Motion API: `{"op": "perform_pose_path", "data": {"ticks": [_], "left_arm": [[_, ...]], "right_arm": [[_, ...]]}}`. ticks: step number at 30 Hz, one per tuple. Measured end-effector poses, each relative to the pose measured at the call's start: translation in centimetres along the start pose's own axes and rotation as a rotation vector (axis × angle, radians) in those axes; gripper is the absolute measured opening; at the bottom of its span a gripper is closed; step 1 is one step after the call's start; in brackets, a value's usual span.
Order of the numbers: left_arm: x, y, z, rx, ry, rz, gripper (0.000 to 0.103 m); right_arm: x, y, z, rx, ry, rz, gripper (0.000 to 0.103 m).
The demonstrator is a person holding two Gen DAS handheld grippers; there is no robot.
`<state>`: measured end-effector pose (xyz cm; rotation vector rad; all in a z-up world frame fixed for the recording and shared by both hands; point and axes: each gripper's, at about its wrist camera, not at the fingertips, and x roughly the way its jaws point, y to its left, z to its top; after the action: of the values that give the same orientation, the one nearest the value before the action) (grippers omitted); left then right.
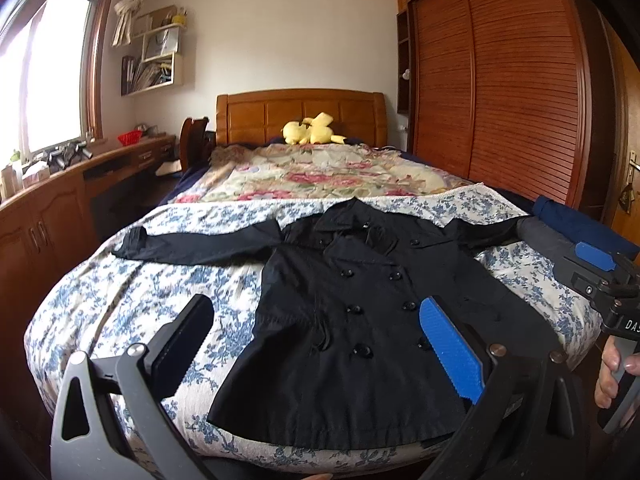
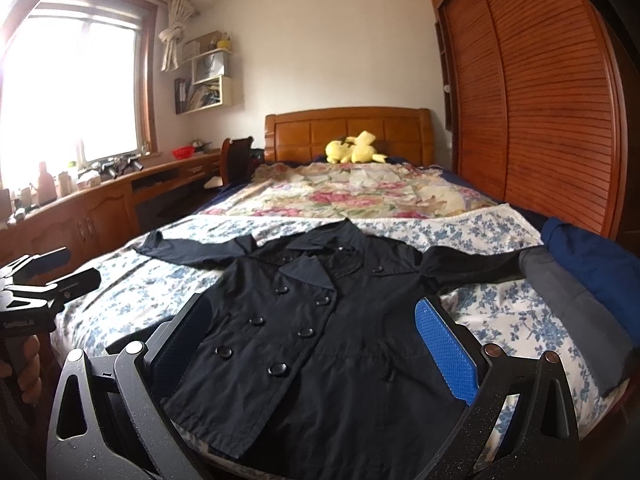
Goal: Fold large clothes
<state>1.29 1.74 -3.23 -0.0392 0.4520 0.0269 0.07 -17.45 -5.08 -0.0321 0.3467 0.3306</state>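
Black coat [image 1: 344,320] spread flat on near blue-floral bedspread [image 1: 132,304]; wooden headboard [image 1: 300,114] far, slatted wardrobe [image 1: 500,92] right. Left gripper [image 1: 320,344] and right gripper [image 2: 316,344] both gape wide, holding nothing.

Matt black cloth coat [image 1: 352,320] with glossy buttons [image 1: 360,350] lies on floral cotton-like bedspread [image 1: 140,304]; headboard [image 1: 300,114] is polished wood.
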Motion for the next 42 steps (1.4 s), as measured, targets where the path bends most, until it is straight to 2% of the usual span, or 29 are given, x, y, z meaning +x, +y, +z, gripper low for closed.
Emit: {"op": "perform_pose_path", "data": {"ticks": [11,18,22,24,30,37,42], "left_arm": [[3.6,3.1,-2.0,-0.033,0.083,0.032,0.103],[5.8,5.8,-2.7,-0.065,0.092,0.058,0.103],[7.8,7.8,-3.0,-0.059,0.104,0.111,0.103],[8.7,9.0,-3.3,-0.064,0.109,0.111,0.103],[12.5,12.7,-3.8,-0.075,0.204,0.161,0.103],[15.8,16.6,-3.6,-0.097,0.275,0.153,0.103],[18.9,18.0,-3.0,-0.048,0.309,0.154,0.103]], "right_arm": [[4.7,0.4,-1.5,-0.008,0.066,0.045,0.103],[8.5,1.1,-1.8,-0.036,0.081,0.085,0.103],[12.0,1.6,-1.8,-0.045,0.096,0.139,0.103],[14.0,1.9,-1.9,-0.048,0.109,0.166,0.103],[20.8,4.2,-1.9,-0.101,0.153,0.242,0.103],[27.9,6.7,-2.3,-0.195,0.235,0.332,0.103],[30.0,6.1,-3.8,-0.165,0.301,0.382,0.103]]}}
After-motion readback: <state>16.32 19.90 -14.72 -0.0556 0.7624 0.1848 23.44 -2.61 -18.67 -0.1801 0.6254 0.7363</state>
